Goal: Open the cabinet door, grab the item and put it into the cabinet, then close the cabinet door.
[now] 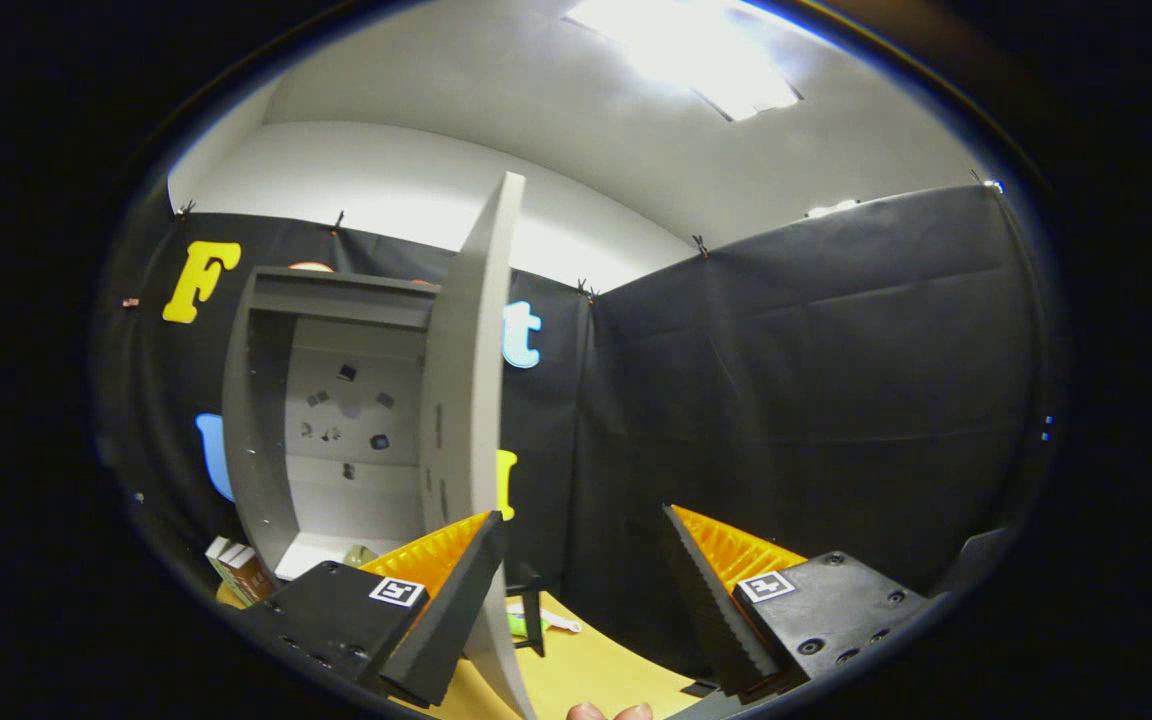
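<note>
Two black fingers (431, 640) with orange backs stick out nearest the camera, and the jaws (584, 600) are released, wide apart, with nothing held between them. Each finger block carries a small black-and-white square tag. A fingertip or two of a person's hand (609, 712) peeks in at the very near edge, between the fingers.

Just beside the left finger stands the cabinet door (476, 400), grey and swung open, seen almost edge-on. Its near edge runs down past the left finger's tip to the yellow tabletop (586, 670). Whether the finger touches the door is hard to tell.

Beyond the door, to the left, sits the grey cabinet (266, 400). It is open, and its pale back wall shows a few small dark marks. Something small and pale green (359, 554) lies on the cabinet floor, just past the left finger; it may be the item, but it is too small to be sure.

Some small box-like things (236, 568) stand on the tabletop left of the cabinet. A green and white thing (536, 624) lies on the tabletop between the fingers, farther off, next to a thin black stand (532, 610).
</note>
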Motion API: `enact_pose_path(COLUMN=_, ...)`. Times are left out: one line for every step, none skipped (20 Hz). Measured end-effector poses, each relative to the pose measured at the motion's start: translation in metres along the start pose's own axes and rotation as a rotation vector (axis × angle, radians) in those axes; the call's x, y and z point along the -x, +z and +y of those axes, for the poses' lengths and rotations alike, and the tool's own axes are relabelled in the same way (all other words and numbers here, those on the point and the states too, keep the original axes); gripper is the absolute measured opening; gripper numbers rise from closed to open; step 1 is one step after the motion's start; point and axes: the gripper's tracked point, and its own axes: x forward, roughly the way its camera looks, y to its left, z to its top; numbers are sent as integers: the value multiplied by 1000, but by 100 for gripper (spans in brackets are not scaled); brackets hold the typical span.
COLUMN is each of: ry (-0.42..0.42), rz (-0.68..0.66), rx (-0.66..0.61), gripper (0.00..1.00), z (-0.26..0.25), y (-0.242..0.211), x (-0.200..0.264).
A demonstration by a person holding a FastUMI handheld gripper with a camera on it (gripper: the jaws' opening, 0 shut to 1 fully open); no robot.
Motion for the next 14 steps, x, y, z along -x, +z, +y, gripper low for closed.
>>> enact_pose_path(ry=-19, rz=21, rx=16, gripper=97, z=-10, y=-12, x=-7)
enact_pose_path(ry=-39, rz=49, rx=30, gripper=97, z=-19, y=-26, x=-14)
enact_pose_path(ry=-50, rz=74, rx=42, gripper=98, z=-22, y=-40, x=-23)
enact_pose_path(ry=-63, rz=97, rx=55, gripper=98, z=-27, y=-53, x=-32)
enact_pose_path(ry=-63, rz=118, rx=68, gripper=98, z=-29, y=-67, x=-39)
enact_pose_path(ry=-60, rz=135, rx=81, gripper=98, z=-29, y=-78, x=-44)
enact_pose_path(ry=-50, rz=156, rx=83, gripper=98, z=-29, y=-88, x=-49)
enact_pose_path(ry=-40, rz=181, rx=79, gripper=98, z=-26, y=-99, x=-55)
enact_pose_path(ry=-38, rz=198, rx=79, gripper=98, z=-25, y=-109, x=-63)
enact_pose_path(ry=-33, rz=209, rx=79, gripper=98, z=-24, y=-116, x=-67)
enact_pose_path(ry=-32, rz=217, rx=82, gripper=98, z=-23, y=-122, x=-69)
enact_pose_path(ry=-26, rz=221, rx=80, gripper=98, z=-21, y=-123, x=-69)
enact_pose_path(ry=-30, rz=223, rx=82, gripper=98, z=-23, y=-124, x=-70)
enact_pose_path(ry=-27, rz=223, rx=82, gripper=97, z=-24, y=-124, x=-70)
